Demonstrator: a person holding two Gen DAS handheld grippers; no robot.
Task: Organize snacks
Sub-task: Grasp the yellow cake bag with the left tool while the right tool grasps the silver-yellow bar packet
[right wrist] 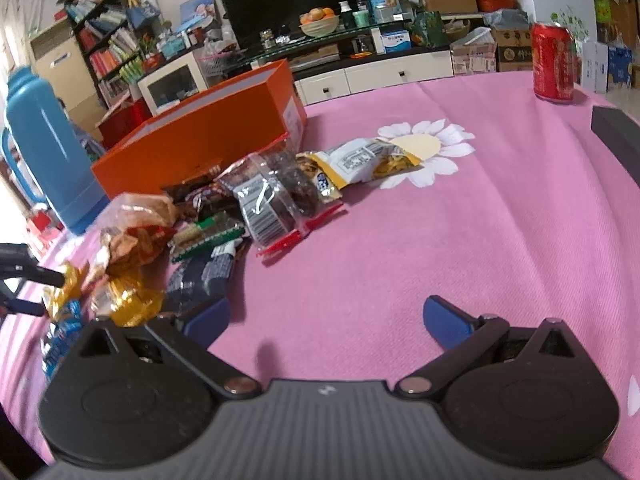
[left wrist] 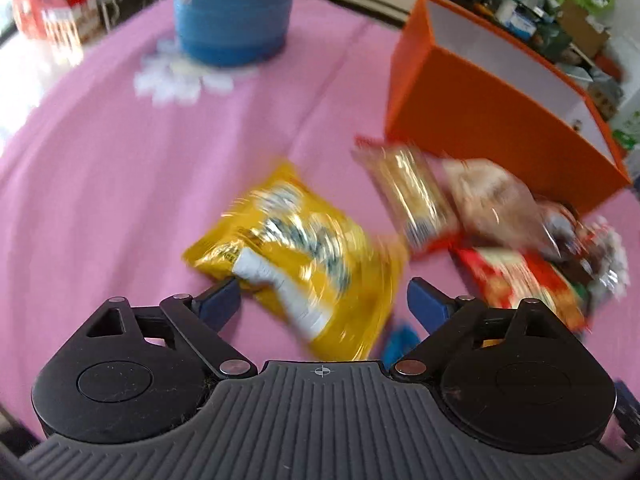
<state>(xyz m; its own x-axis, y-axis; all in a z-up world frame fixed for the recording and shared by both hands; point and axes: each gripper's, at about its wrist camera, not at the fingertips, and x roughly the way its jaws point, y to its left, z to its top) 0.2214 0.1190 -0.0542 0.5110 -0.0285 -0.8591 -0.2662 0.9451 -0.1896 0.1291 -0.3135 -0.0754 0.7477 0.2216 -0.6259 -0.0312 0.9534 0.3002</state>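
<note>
With the left gripper fingers spread wide and empty, the yellow snack bag between them should be centred before being clamped

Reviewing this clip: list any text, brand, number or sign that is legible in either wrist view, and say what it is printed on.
No text can be read in either view.
Yellow foil snack bag: white label and print, motion-blurred.
Red drink can: pale lettering, too small to read.
Clear packet of dark snacks: barcode label, digits too small.
Yellow-and-white snack pouch: printed panel, unreadable.
Orange cardboard box: end label, too small.
</note>
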